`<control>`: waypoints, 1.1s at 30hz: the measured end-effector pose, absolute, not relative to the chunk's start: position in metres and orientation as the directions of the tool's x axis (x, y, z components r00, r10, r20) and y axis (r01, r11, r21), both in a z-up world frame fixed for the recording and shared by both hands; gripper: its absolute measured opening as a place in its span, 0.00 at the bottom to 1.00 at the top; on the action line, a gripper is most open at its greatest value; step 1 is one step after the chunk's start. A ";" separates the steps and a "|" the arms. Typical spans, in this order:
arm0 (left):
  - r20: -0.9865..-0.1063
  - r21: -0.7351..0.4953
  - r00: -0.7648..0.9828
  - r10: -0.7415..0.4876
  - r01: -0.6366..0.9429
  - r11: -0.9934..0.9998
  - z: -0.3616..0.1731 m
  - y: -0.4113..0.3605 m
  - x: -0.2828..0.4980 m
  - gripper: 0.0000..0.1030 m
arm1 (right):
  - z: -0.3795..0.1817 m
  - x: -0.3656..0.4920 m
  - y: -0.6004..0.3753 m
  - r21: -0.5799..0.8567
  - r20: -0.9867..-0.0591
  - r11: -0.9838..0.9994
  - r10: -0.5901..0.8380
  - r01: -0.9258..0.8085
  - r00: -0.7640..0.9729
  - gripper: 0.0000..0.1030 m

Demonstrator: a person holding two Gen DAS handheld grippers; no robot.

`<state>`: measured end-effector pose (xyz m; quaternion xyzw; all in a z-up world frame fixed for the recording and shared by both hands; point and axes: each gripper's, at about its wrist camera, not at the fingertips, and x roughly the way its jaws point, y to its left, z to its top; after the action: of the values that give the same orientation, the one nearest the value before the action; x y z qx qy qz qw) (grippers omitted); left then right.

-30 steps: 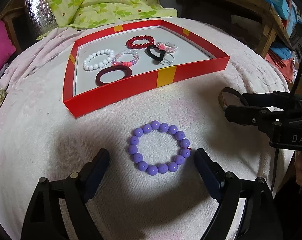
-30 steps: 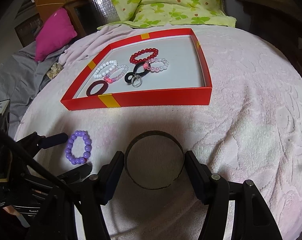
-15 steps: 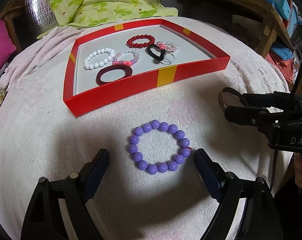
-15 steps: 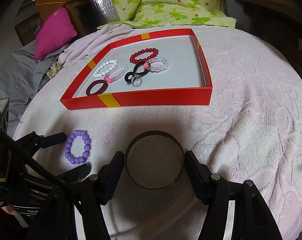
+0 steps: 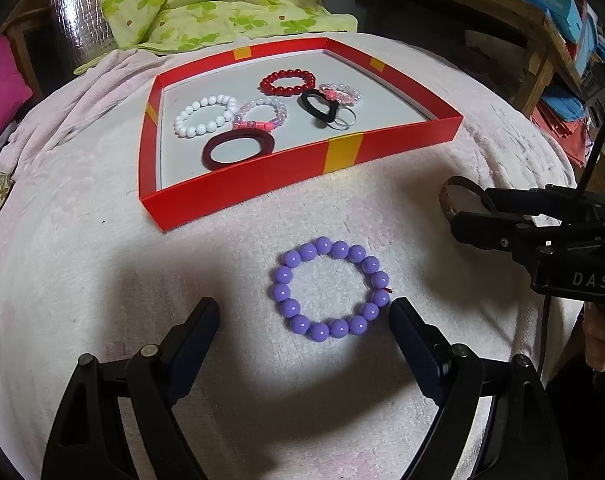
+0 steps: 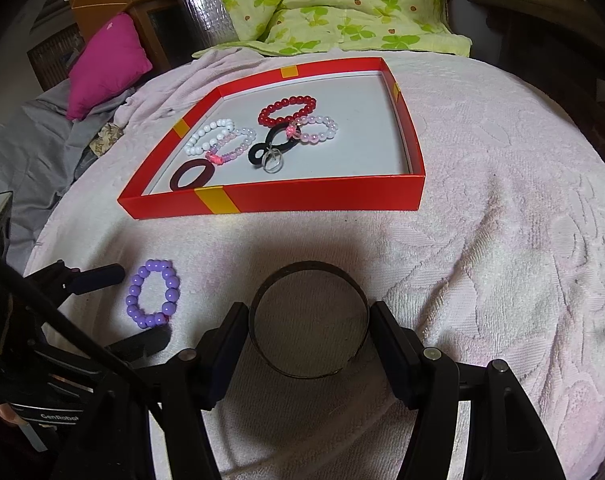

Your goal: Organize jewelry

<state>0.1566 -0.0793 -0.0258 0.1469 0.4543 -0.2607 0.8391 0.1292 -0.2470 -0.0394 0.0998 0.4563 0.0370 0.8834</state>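
A purple bead bracelet (image 5: pixel 324 245) (image 6: pixel 170 280) lies flat on the pale pink cloth. My left gripper (image 5: pixel 302 308) (image 6: pixel 130 308) stands open around it; the right fingertip almost touches a bead, while the left one is well clear. A dark metal bangle (image 6: pixel 310 266) (image 5: pixel 444 200) rests on the cloth to the right. My right gripper (image 6: pixel 308 316) (image 5: pixel 466 216) is shut on it, with a pad against each side. Behind both sits a red tray (image 5: pixel 262 184) (image 6: pixel 302 200) holding white, red, pink and dark bracelets, hair ties and a ring.
The cloth-covered round table drops away on all sides. A green leaf-print quilt (image 6: pixel 334 12) lies behind the tray and a magenta cushion (image 6: pixel 106 64) at the far left. A wooden shelf with boxes (image 5: pixel 542 12) stands to the right. A hand (image 5: pixel 600 340) holds the right gripper.
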 end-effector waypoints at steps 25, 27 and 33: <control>-0.803 -0.024 0.476 -0.357 0.573 0.819 -0.023 -0.082 0.160 0.35 | -0.038 0.125 -0.242 0.169 -0.800 0.986 0.138 -0.001 0.584 0.64; -0.802 -0.033 0.474 -0.365 0.574 0.818 -0.022 -0.081 0.161 0.27 | -0.038 0.125 -0.241 0.157 -0.799 0.988 0.130 -0.005 0.587 0.64; -0.799 -0.064 0.462 -0.384 0.570 0.819 -0.022 -0.079 0.165 0.21 | -0.038 0.123 -0.236 0.117 -0.797 0.993 0.099 -0.009 0.596 0.63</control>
<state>0.1650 -0.0788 -0.0216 0.1069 0.4357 -0.2813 0.8483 0.1230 -0.2355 -0.0381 0.0503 0.4487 0.0302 0.8918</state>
